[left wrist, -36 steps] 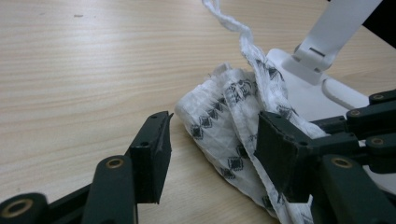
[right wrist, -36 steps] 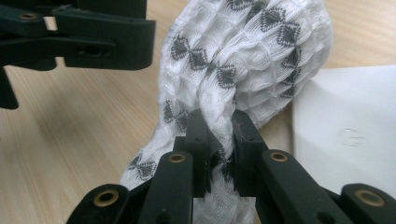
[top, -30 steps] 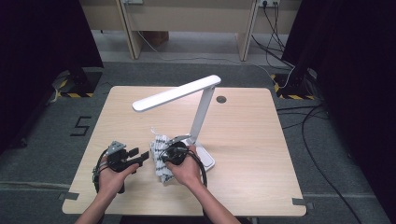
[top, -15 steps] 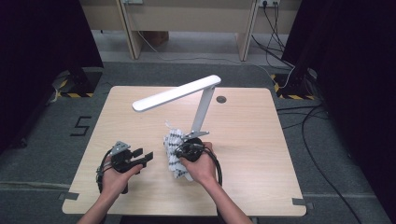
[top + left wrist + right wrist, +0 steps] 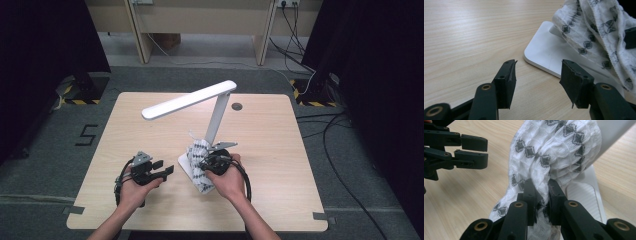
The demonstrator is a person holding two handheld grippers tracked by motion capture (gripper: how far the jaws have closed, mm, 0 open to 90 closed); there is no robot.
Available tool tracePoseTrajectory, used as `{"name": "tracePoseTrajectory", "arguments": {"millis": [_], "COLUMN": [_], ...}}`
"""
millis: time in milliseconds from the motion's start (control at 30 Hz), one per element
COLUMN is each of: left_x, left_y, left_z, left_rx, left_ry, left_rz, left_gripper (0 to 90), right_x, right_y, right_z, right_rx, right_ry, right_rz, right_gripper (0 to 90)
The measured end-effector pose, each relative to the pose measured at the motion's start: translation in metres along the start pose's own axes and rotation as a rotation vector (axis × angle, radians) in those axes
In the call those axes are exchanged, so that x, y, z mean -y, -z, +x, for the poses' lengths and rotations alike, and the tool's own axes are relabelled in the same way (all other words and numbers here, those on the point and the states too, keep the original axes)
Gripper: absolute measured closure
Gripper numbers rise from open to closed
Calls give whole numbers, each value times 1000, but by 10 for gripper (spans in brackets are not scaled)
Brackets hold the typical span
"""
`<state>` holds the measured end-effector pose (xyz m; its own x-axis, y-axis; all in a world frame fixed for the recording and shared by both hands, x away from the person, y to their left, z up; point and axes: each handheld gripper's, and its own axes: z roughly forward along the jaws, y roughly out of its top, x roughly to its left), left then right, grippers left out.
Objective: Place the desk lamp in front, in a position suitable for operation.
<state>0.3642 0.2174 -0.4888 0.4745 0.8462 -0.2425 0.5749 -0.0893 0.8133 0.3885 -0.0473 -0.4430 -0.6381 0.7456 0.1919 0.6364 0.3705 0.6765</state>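
High view, with both gripper views. The right gripper [image 5: 206, 164], at lower centre of the frame, was clamped on a bunched white cloth with a dark diamond print [image 5: 199, 165]; in the right gripper view a fold of that cloth [image 5: 554, 152] was pinched between the two black jaws. Compared with the frames a second earlier, the right hand had carried the cloth rightward in the frame, from the bare wooden table [image 5: 125, 115] onto the white base [image 5: 184, 163] of the desk lamp [image 5: 190, 99], so the cloth now lay draped over that base beside the lamp's upright stem. This suggests that wiping of the lamp base was under way, with the stem and head probably yet to be cleaned. The left gripper [image 5: 162, 167], at lower left of centre, had edged toward the lamp; its jaws stood wide apart with nothing between them, aimed at the corner of the base [image 5: 541, 57]. No container stood on the table.
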Motion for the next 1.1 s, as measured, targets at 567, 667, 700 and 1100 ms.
{"name": "tracePoseTrajectory", "arguments": {"millis": [567, 667, 700, 1100], "left_x": [0, -1, -1, -3], "left_y": [-24, -27, -29, -39], "left_z": [0, 0, 0, 2], "left_rx": [0, -3, -5, -63], "left_ry": [-56, -56, -59, -82], "left_rz": [38, 43, 43, 67], "left_gripper": [521, 539, 547, 695], "right_x": [26, 31, 32, 53], "right_y": [26, 31, 33, 33], "right_z": [-27, -35, -39, -74], "right_rx": [54, 80, 93, 255], "right_ry": [-51, -69, -80, -158], "right_rz": [-6, -13, -17, 50], "right_gripper": [803, 803, 803, 803]}}
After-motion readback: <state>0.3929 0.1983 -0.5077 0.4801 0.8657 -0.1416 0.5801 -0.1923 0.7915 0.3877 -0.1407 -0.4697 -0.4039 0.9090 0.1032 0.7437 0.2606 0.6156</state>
